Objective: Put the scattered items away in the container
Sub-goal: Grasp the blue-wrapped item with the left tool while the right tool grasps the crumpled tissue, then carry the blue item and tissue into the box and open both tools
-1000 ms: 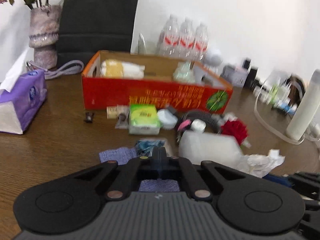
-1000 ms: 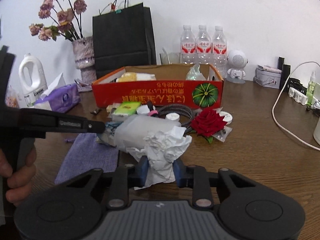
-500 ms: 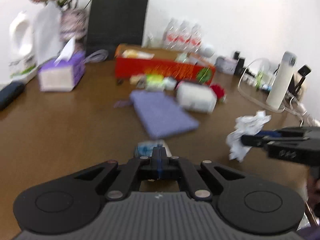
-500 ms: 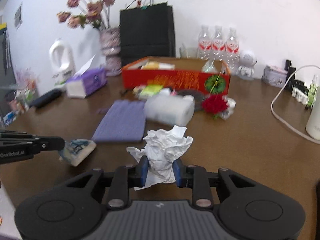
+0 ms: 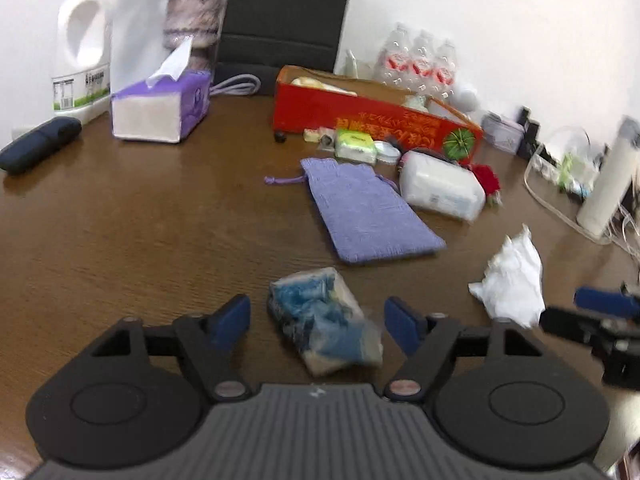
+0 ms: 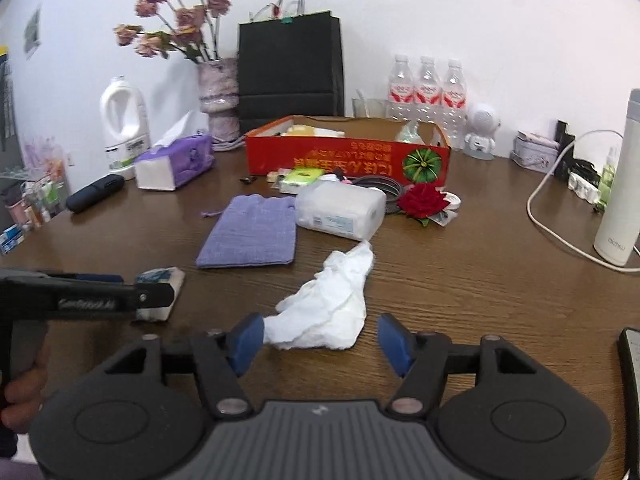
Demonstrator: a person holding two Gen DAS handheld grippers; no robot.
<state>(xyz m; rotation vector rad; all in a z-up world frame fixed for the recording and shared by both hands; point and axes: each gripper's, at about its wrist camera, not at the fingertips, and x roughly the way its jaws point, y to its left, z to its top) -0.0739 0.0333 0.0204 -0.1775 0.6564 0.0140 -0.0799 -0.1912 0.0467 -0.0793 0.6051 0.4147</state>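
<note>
The red cardboard box [image 6: 348, 157] stands at the back of the brown table and also shows in the left wrist view [image 5: 360, 114]. My left gripper [image 5: 318, 320] is open around a small blue-and-white packet [image 5: 324, 320] that lies on the table between its fingers. My right gripper [image 6: 320, 338] is open around a crumpled white tissue [image 6: 332, 304] lying on the table. A purple drawstring pouch [image 6: 252, 232], a clear wipes pack [image 6: 340, 214], a red rose [image 6: 424, 200] and a green packet [image 6: 302, 176] lie in front of the box.
A purple tissue box [image 6: 176, 160], white detergent jug [image 6: 122, 120], flower vase [image 6: 218, 92] and black bag [image 6: 290, 64] stand at the back left. Water bottles [image 6: 426, 92], a white flask [image 6: 618, 184] and a white cable [image 6: 560, 236] are at the right.
Both grippers pulled back from the box toward the near edge and opened. The packet left the left gripper and the tissue left the right one; both now lie on the table.
</note>
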